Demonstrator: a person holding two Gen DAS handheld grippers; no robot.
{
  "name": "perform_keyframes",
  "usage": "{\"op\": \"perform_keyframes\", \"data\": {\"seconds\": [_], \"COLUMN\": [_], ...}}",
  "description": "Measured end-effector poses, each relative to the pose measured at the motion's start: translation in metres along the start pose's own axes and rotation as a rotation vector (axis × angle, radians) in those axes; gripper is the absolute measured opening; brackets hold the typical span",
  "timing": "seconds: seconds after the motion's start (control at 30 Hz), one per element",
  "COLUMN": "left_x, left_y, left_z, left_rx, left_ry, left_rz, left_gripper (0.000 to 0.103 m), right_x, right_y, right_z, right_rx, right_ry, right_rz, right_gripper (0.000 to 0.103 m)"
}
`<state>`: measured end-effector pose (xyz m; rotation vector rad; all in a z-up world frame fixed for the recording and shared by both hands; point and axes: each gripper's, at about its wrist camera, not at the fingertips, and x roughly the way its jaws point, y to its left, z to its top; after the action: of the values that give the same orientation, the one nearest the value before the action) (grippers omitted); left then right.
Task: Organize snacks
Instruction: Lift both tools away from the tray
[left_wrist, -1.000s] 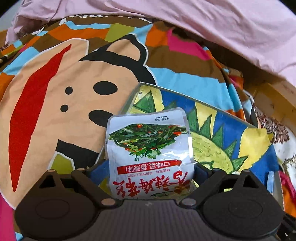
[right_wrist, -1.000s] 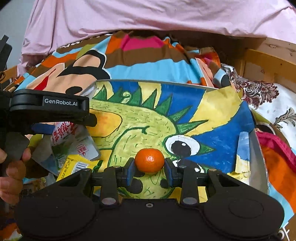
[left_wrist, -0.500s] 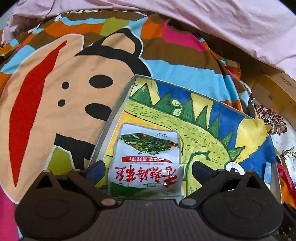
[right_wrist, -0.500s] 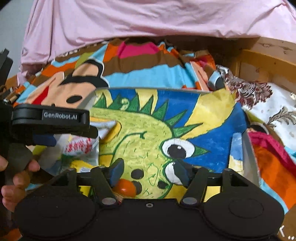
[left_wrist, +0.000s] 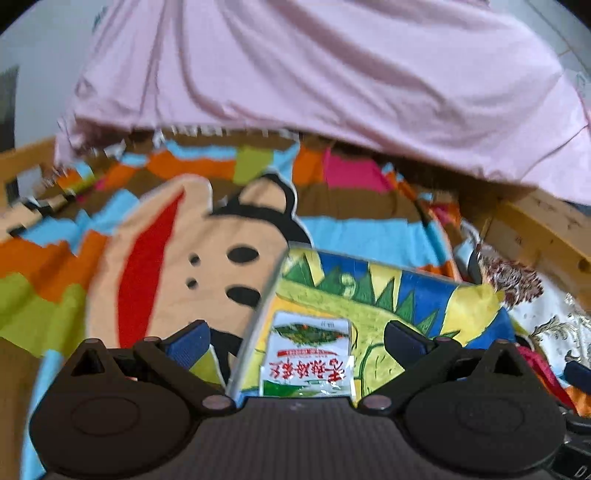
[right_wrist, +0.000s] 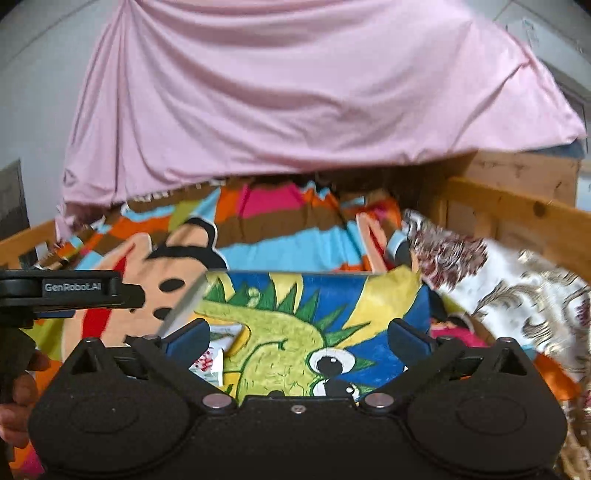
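Note:
A white snack packet (left_wrist: 310, 354) with red lettering lies flat in the left part of a shallow tray (left_wrist: 406, 291) lined with a dinosaur drawing. My left gripper (left_wrist: 297, 336) hangs above and behind the packet, open, touching nothing. In the right wrist view my right gripper (right_wrist: 299, 334) hovers over the same tray (right_wrist: 332, 291); its jaws are opening and hold nothing. A corner of the packet (right_wrist: 207, 363) shows by its left finger. The small orange fruit is out of sight. The left gripper's finger (right_wrist: 74, 291) and a person's hand (right_wrist: 18, 398) appear at the left.
The tray rests on a colourful cartoon blanket (left_wrist: 184, 258) on a bed. A pink sheet (right_wrist: 295, 92) hangs across the back. A wooden bed frame (right_wrist: 517, 210) runs along the right, with a floral cloth (right_wrist: 498, 280) beside the tray.
The right gripper let go of the orange fruit in the tray, opened wide and rose back. The left gripper also lifted and drew back from the packet, which stays lying in the tray.

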<state>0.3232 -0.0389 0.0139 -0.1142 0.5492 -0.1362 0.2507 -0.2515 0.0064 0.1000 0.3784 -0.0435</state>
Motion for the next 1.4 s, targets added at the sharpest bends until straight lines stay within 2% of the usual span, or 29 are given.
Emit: {"op": "perform_keyframes", "data": {"seconds": [0.23, 0.6, 0.83, 1.0, 1.2, 1.4], "left_x": [-0.066, -0.141, -0.168, -0.18, -0.189, -0.187], "left_y": [-0.004, -0.002, -0.002, 0.003, 0.01, 0.014], "left_z": [-0.011, -0.055, -0.079, -0.094, -0.102, -0.111], "left_rx": [0.028, 0.106, 0.16, 0.163, 0.16, 0.185], "left_ry": [-0.105, -0.122, -0.094, -0.057, -0.015, 0.05], "left_rz": [0.001, 0.002, 0.001, -0.005, 0.017, 0.078], "left_gripper": [0.102, 0.103, 0.103, 0.103, 0.103, 0.103], "right_x": [-0.064, -0.151, -0.187, -0.203, -0.207, -0.2], "right_y": [-0.002, 0.008, 0.009, 0.013, 0.017, 0.017], "right_z": [-0.001, -0.029, -0.053, -0.062, -0.071, -0.075], "right_rx": [-0.042, -0.109, -0.099, -0.103, -0.12, -0.128], "right_ry": [-0.085, -0.156, -0.083, -0.069, 0.002, 0.055], "right_rz": [0.009, -0.024, -0.03, -0.059, -0.1, -0.12], "right_gripper": [0.102, 0.102, 0.102, 0.102, 0.102, 0.102]}}
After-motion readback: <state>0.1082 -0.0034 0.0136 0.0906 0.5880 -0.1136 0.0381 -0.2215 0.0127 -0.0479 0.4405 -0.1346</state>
